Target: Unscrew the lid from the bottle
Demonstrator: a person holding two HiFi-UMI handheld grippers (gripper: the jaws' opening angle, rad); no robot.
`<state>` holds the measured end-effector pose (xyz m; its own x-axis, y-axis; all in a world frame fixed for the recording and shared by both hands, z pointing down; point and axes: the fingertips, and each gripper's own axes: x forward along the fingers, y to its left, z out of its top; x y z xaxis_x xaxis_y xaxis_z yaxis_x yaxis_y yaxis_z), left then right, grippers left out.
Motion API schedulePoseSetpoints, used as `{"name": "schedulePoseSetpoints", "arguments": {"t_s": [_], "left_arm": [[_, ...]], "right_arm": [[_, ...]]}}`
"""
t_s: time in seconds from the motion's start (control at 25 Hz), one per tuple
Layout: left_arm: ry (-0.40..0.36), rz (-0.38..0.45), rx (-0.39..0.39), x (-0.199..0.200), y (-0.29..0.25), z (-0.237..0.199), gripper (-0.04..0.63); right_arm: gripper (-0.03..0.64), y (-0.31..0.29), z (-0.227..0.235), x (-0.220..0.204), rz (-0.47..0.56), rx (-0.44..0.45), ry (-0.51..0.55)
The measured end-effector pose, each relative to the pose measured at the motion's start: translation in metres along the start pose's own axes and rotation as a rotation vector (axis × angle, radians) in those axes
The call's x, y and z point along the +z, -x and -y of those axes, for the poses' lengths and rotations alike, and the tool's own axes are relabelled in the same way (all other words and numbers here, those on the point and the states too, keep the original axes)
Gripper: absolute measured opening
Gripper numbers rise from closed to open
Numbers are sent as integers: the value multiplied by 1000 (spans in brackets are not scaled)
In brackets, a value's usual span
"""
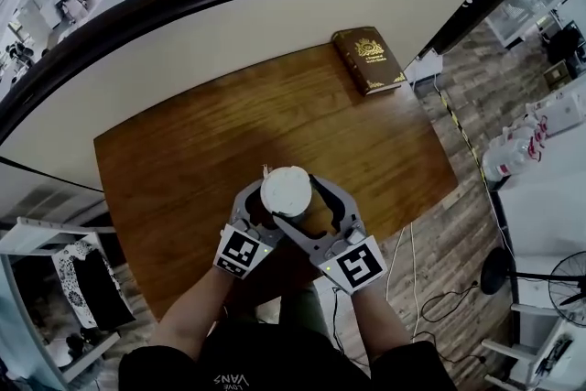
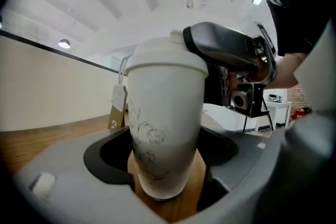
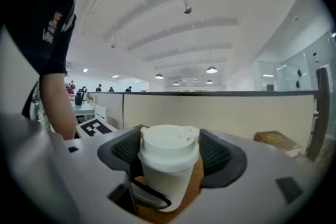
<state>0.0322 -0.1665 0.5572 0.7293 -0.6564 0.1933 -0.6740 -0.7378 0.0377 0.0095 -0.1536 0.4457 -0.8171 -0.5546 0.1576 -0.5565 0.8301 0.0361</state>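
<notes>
White bottle point(image 2: 165, 128) at table's point(image 1: 183, 151) front edge; my left gripper point(image 2: 166, 168) clamps its body, my right gripper point(image 3: 169, 153) its lid point(image 3: 169, 143).

1. A bottle point(image 1: 286, 190) stood upright on a table point(image 1: 174, 160), near the front edge.
2. The left gripper point(image 2: 165, 155) clasped the bottle's lower body, a jaw on each side.
3. The right gripper point(image 3: 170, 152) clasped the lid point(image 3: 169, 145) above.
4. A book point(image 1: 368, 59) lay at the table's far right corner, well apart.
5. A partition point(image 1: 229, 27) ran behind the table.
</notes>
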Motion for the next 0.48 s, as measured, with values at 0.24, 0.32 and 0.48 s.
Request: {"name": "schedulePoseSetpoints", "arguments": {"t_s": [0.24,0.32,0.48], "left_arm": [[-33,-9,-35,-3,1,4,374],[-37,-7,-40,-1,2,4,374],[-16,6,-40,0,2,3,374]], "right_arm": [[321,4,-2,1,17,339,40],[321,5,-3,2,9,453,44],[321,3,-2,-1,-13,662,54]]}}
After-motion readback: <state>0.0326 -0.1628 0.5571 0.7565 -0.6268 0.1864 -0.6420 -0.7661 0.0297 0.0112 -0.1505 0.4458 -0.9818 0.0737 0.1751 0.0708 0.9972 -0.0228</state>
